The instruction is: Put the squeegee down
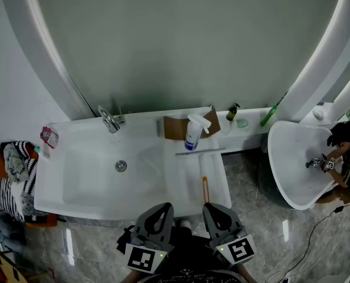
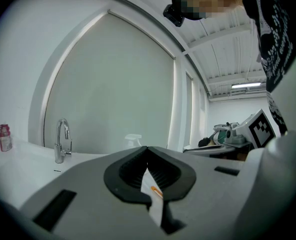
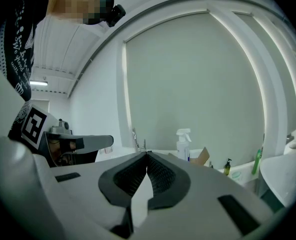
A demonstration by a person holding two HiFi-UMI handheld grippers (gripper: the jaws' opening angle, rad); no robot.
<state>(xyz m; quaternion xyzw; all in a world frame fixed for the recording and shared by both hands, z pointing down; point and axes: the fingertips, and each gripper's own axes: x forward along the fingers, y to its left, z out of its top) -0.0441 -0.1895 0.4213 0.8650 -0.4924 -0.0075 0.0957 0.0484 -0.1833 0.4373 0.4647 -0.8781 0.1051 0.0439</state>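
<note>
White vanity top (image 1: 62,202): it fills the middle of your head view beneath an arched grey-green wall panel (image 1: 186,40), with the basin (image 1: 92,178) on the left and a flat ledge on the right.
Second basin (image 1: 293,158): it stands apart at the right and plays no part in this job.
Left gripper (image 1: 161,214): its jaws are pressed together on nothing. Through the slit below them, the left gripper view shows only an orange sliver of the handle on the ledge beyond.
Right gripper (image 1: 216,215): its jaws are likewise closed and empty. You hold it just beside the left one, at the near edge of the vanity.
Squeegee (image 1: 205,188): it lies flat on the ledge right of the basin, blade bar toward the wall and orange handle pointing back at you, clear of both grippers.
Spray bottle (image 1: 192,132): it stands upright just behind the blade bar, in front of a piece of brown cardboard (image 1: 176,128).
Faucet (image 1: 110,120): chrome, at the back rim of the basin.
Step in hand: the put-down looks complete, since the tool rests on the ledge and neither of your grippers touches it.
Next move: probably none beyond keeping both grippers back, so the handle near the ledge's front edge is not knocked.
Writing: none can be read. The spray bottle's label is too small, and the marker cubes (image 1: 143,258) carry only black-and-white squares.
</note>
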